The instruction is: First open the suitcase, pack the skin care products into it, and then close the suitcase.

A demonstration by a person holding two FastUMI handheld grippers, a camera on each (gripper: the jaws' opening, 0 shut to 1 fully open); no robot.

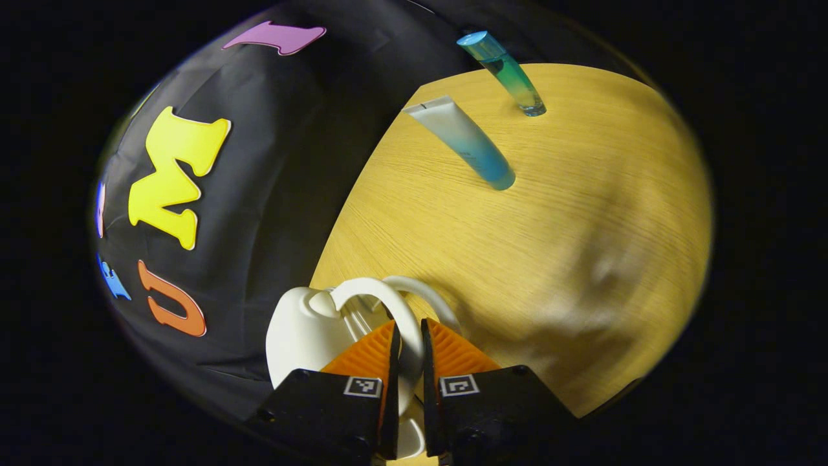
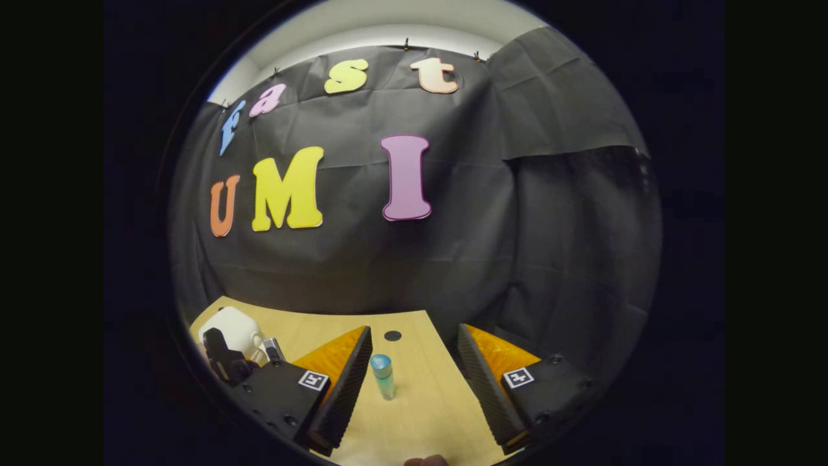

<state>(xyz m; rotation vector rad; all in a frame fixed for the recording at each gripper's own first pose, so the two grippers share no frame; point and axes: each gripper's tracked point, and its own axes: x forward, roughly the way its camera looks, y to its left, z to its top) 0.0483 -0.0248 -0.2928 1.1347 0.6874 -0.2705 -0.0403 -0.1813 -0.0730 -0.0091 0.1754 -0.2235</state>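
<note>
The left claw (image 1: 409, 353) is clenching on the thin curved white handle (image 1: 388, 301) of the white suitcase (image 1: 304, 336), and both fingers are pressing on that loop from its two sides. I think it is holding there because the handle is the easiest part to grip for lifting or steadying the case while it is being opened. The case itself is sitting at the edge of the desk (image 1: 582, 259), close to the black wall, and in this view I cannot tell whether its lid is open or closed. It is looking smooth, glossy and rounded, like hard plastic.

In the right gripper view the suitcase (image 2: 233, 331) is showing at the far left of the desk (image 2: 427, 408), partly behind a dark piece which is probably the other claw.

The right claw (image 2: 414, 382) is released, with its fingers standing wide apart, and it is hovering above the desk with the small bottle (image 2: 383, 375) lying between them but farther ahead, not touched. I judge that it is waiting, or lining up for this bottle.

The skin care products are standing upright on the desk, well apart from the case, so nothing is packed yet. The tube (image 1: 462, 141) is white at the flat top and is becoming blue toward its cap below. Near it the bottle (image 1: 504, 71) is clear, green-blue, with a light blue cap
</note>
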